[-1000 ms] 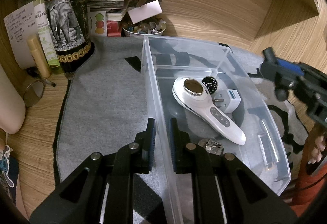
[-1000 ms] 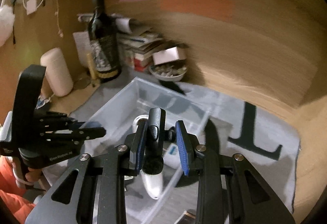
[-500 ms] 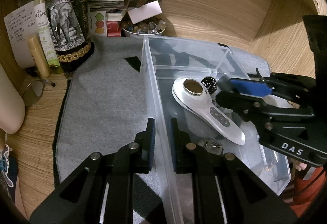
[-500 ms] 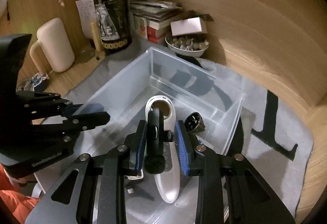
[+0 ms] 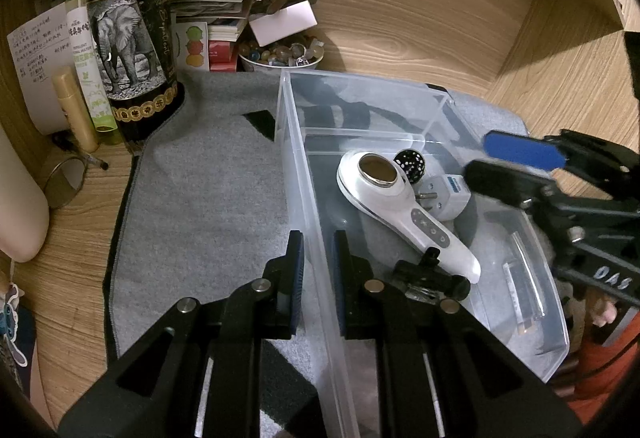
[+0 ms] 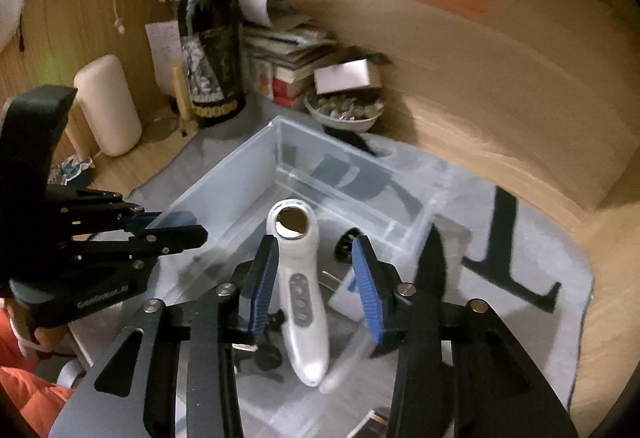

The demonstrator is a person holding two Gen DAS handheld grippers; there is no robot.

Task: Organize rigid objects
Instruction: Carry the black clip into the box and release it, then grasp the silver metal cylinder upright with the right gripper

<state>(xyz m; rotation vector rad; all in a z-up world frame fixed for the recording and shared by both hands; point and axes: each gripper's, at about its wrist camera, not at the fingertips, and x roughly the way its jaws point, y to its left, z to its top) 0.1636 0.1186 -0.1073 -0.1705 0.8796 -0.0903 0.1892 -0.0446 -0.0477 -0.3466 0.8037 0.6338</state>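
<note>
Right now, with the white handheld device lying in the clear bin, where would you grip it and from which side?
Grip the white handheld device across its narrow handle near the button strip, coming down from above. It lies flat on the floor of the clear bin, with its wide round head crowded by the white plug adapter and the black speckled ball. The slim handle suits a two-finger pinch.

Left wrist view: looks steeply down along its hand-held gripper (image 5: 318, 270), close over the clear bin (image 5: 298, 158) wall, facing the wooden back wall. Right wrist view: looks down from the bin's (image 6: 240, 178) opposite side, close above it. Both views share the bin interior, the wine bottle (image 5: 128, 30) (image 6: 210, 34) and each other's gripper.
</note>
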